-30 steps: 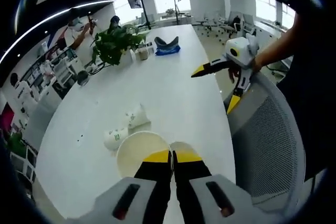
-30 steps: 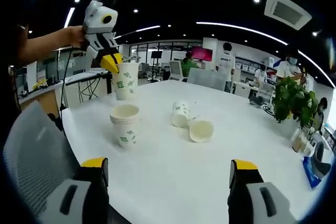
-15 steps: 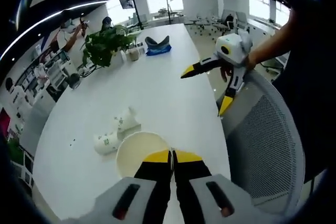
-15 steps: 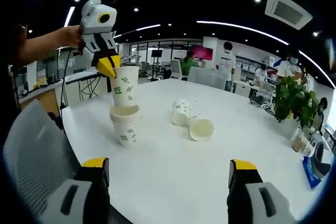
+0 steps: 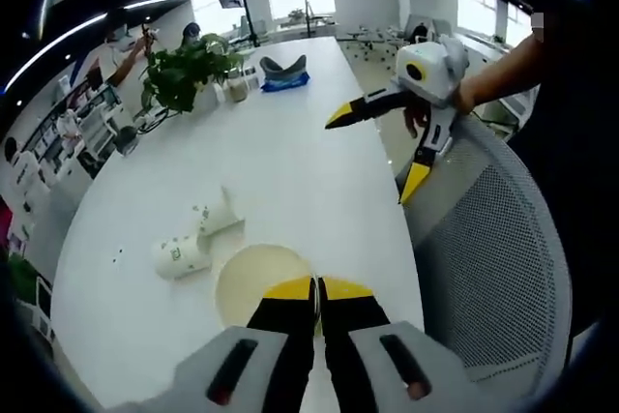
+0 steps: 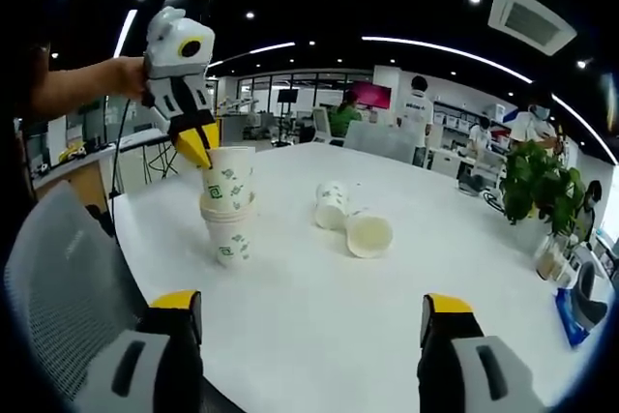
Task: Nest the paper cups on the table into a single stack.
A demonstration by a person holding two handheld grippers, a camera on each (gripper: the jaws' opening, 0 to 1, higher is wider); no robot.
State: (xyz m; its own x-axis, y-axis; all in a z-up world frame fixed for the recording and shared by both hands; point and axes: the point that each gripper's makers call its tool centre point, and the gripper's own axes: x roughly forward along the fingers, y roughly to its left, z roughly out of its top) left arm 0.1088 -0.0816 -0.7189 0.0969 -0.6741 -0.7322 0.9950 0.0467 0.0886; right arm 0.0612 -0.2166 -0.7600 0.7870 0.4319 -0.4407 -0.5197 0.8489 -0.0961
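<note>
here the left hand-held gripper (image 6: pixel 198 149) pinches a cup (image 6: pixel 228 185) partway inside the stack (image 6: pixel 230 236).

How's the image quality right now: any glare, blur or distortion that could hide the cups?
Left gripper view: strong fisheye bend, bright windows blown out at the top, white table evenly lit; the two lying cups look small but sharp. Right gripper view: dark ceiling with spot lights, no glare on the table; the cup stack and the left gripper above it are crisp, edges curve.
</note>
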